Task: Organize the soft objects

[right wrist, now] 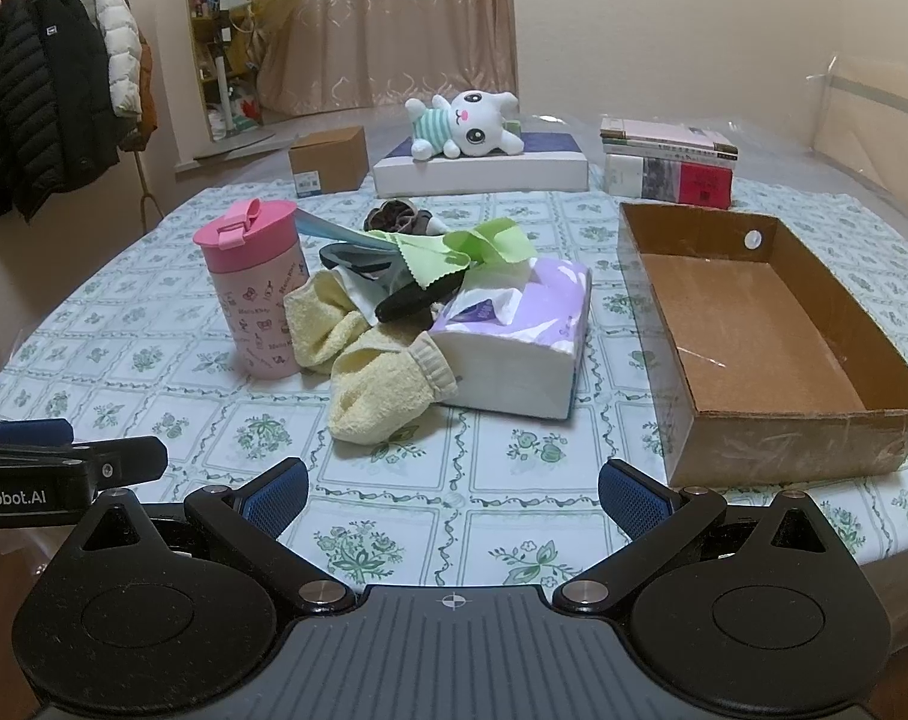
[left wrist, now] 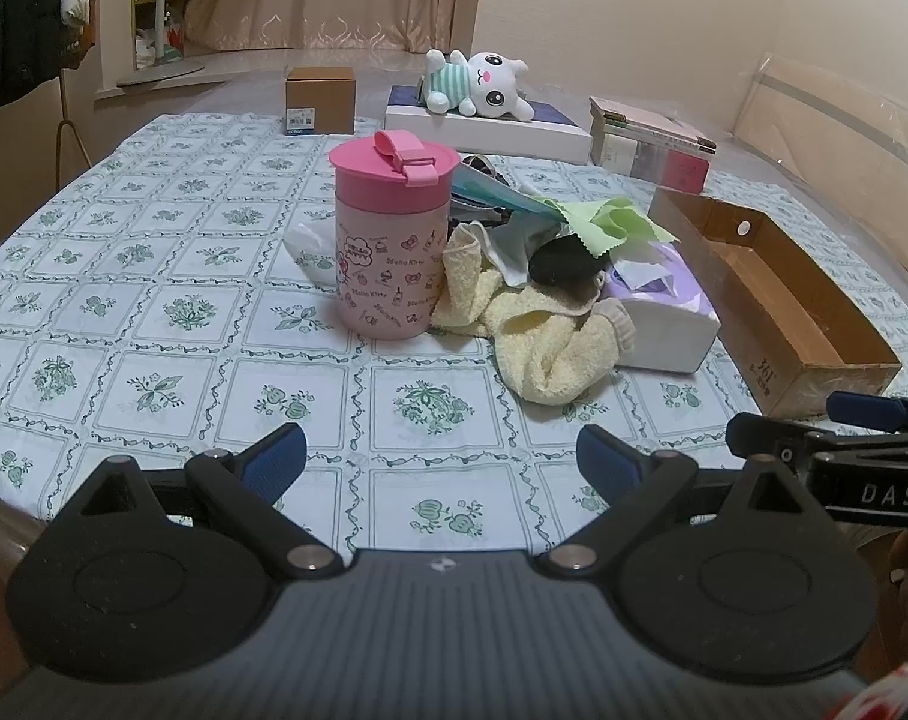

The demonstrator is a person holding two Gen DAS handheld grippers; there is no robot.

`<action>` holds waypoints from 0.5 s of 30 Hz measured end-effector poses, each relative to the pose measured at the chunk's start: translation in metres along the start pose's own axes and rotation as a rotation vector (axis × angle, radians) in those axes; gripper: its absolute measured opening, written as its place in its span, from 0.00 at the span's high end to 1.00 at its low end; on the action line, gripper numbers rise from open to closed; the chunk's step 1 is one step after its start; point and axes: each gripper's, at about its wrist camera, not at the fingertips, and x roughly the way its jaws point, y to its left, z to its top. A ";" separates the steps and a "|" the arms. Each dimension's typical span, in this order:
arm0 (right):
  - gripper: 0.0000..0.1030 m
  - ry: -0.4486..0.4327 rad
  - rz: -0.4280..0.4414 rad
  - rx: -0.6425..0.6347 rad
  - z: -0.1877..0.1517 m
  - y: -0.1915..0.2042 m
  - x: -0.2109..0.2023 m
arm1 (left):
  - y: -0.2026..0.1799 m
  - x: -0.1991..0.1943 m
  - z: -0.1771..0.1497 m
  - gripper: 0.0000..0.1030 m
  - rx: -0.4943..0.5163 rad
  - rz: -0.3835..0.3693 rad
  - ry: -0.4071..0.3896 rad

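Observation:
A heap of soft things lies mid-table: a yellow towel glove, a green cloth, a black sock, a blue mask and a purple tissue pack. An empty cardboard box stands to the right. A white plush toy lies on a flat white box at the back. My left gripper hangs open before the heap. My right gripper is open too, near the table's front edge, holding nothing.
A pink lidded cup stands left of the heap. At the back sit a small brown carton and stacked books. Coats hang at the left. A floral tablecloth covers the table.

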 end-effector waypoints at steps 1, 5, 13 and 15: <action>0.00 0.000 0.000 0.001 0.000 0.000 0.000 | 0.000 0.000 0.000 0.07 0.000 0.000 0.000; 0.00 0.005 -0.001 0.004 -0.002 -0.001 0.001 | 0.000 0.000 -0.001 0.07 -0.001 -0.001 0.002; 0.00 0.008 -0.002 0.008 -0.002 -0.002 0.002 | 0.000 0.001 -0.003 0.07 -0.001 -0.001 0.005; 0.00 0.009 -0.003 0.009 -0.002 -0.002 0.002 | 0.000 0.002 -0.003 0.07 -0.001 -0.002 0.005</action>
